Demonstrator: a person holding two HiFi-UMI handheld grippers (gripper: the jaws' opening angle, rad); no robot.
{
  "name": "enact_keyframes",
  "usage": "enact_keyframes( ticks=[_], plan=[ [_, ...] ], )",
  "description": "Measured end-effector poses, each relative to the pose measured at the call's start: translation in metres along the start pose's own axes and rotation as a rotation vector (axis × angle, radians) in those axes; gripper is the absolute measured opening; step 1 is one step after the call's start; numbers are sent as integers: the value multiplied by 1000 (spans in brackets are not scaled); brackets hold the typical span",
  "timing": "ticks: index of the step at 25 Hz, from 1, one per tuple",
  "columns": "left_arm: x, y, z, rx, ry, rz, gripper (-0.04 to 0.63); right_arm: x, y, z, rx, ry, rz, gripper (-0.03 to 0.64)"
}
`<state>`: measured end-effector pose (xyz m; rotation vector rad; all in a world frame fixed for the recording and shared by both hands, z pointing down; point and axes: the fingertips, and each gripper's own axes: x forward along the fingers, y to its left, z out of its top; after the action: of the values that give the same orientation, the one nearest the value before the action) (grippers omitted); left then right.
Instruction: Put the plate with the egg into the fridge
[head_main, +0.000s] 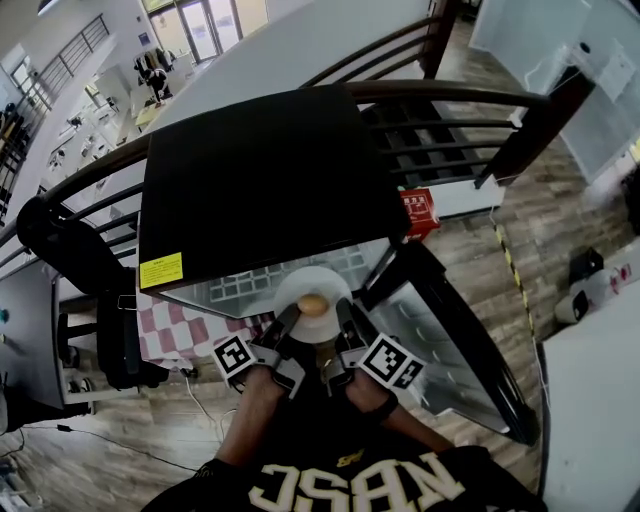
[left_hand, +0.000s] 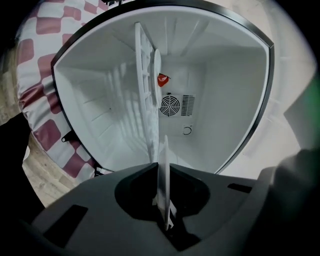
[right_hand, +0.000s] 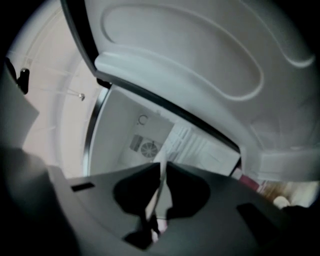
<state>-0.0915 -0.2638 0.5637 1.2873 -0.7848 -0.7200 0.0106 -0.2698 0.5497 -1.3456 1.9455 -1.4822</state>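
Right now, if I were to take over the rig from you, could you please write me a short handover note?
Left gripper: shut on the plate's rim.
Right gripper: shut on the opposite rim.
Things: the egg sits on the plate, which is held between both grippers at the mouth of the fridge; its door stands open.
Done: fridge open, plate picked up and brought to it.
Left: carry the plate in, set it down level inside, release both grippers, withdraw.
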Motion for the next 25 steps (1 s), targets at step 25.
enact_keyframes(
  ticks=[25],
  plan=[
    [40,12,36,-109,18,38,41,56,-22,14,45,-49,-102,35]
  ],
)
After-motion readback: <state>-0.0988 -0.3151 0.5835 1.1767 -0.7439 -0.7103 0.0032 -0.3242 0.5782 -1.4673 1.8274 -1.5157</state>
